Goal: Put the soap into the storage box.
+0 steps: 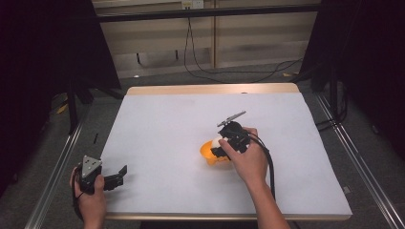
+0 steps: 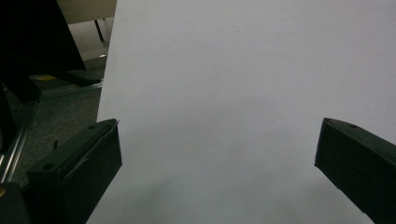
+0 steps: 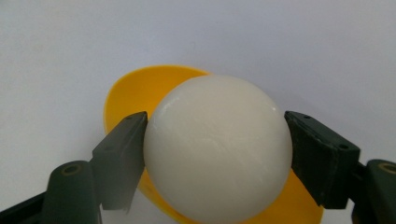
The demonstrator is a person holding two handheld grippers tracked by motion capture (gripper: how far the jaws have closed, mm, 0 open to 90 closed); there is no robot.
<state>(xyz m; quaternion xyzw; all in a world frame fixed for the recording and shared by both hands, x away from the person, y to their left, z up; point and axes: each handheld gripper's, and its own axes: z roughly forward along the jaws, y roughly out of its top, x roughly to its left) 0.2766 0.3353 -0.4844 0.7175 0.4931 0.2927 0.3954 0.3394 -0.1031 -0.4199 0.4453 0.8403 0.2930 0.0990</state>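
A smooth white ball (image 3: 217,149) sits clamped between both pads of my right gripper (image 3: 217,156), directly over a shallow yellow bowl (image 3: 135,95). From the high view the same right gripper (image 1: 220,147) points down over the yellow bowl (image 1: 207,151) at the table's middle, and the white ball (image 1: 217,141) peeks out at its tip. My left gripper (image 1: 119,177) rests at the front left corner of the table, jaws spread wide. In the left gripper view nothing but white table lies between its fingers (image 2: 88,163).
The white table top (image 1: 167,119) has a wooden rim at the far side. Metal rails (image 1: 52,176) run along both sides on the floor. Cables (image 1: 229,71) trail across the floor behind the table, and dark curtains hang to the left and right.
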